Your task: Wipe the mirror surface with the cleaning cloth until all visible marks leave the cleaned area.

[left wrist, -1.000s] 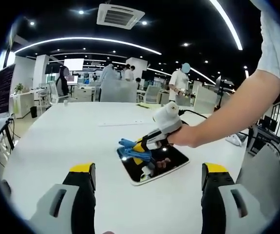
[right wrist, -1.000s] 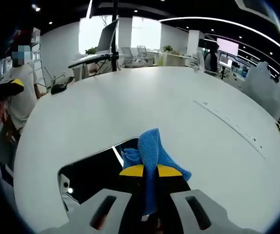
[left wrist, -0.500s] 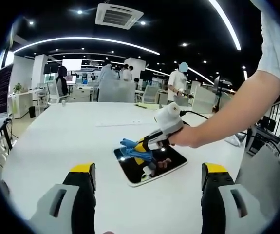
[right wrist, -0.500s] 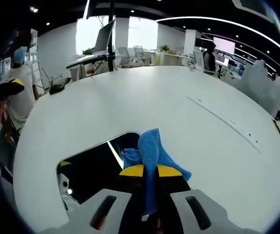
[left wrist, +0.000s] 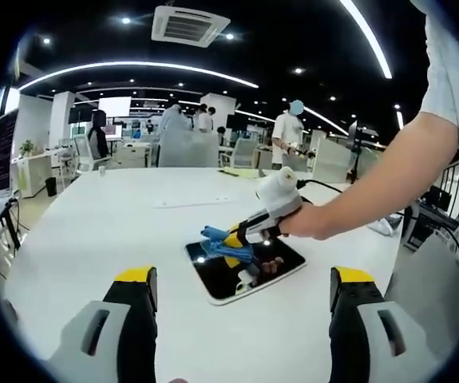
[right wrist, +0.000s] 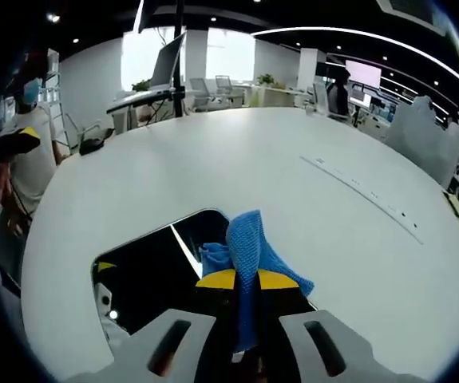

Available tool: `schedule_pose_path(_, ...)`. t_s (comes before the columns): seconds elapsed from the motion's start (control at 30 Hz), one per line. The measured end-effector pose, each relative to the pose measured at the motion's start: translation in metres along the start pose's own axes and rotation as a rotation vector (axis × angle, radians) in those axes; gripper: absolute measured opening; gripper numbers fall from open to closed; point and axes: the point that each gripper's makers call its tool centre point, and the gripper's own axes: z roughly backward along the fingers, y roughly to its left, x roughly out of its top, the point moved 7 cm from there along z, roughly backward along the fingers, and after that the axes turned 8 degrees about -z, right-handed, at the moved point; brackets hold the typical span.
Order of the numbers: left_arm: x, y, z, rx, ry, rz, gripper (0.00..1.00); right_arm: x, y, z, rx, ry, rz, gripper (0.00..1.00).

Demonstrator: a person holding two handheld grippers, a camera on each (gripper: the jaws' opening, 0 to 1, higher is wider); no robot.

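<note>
Right, the mirror (left wrist: pixel 245 271) lies flat on the big white table (left wrist: pixel 93 231), a dark rounded rectangle with a pale rim, throwing back ceiling lights. In the left gripper view the right gripper (left wrist: pixel 231 238) reaches in from the right side, a person's hand (left wrist: pixel 309 222) wrapped round its white handle, and its yellow-tipped jaws are clamped together on the blue cleaning cloth (left wrist: pixel 223 246). The cloth is down on the far left part of the glass, touching it.

From the right gripper view, the same cloth (right wrist: pixel 249 255) bunches up between the closed yellow tips, one fold standing upright above them, and the mirror (right wrist: pixel 149 271) spreads off to the left of the jaws, black and glossy with a bright streak across it.

The left gripper (left wrist: pixel 241 291) hangs near, over bare table on the near side of the mirror, its two yellow-capped jaws standing wide apart and gripping nothing.

No writing or brand that I can read anywhere. Far across the room, people stand among desks and chairs.
</note>
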Motion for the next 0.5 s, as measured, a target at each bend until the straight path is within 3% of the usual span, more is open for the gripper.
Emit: schedule_pose_path(0.5, 0.0032, 0.0, 0.0023, 0.005, 0.001, -0.01, 0.89, -0.0084, -0.0088, 0.0107, -0.019, 0.009, -0.005, 0.03)
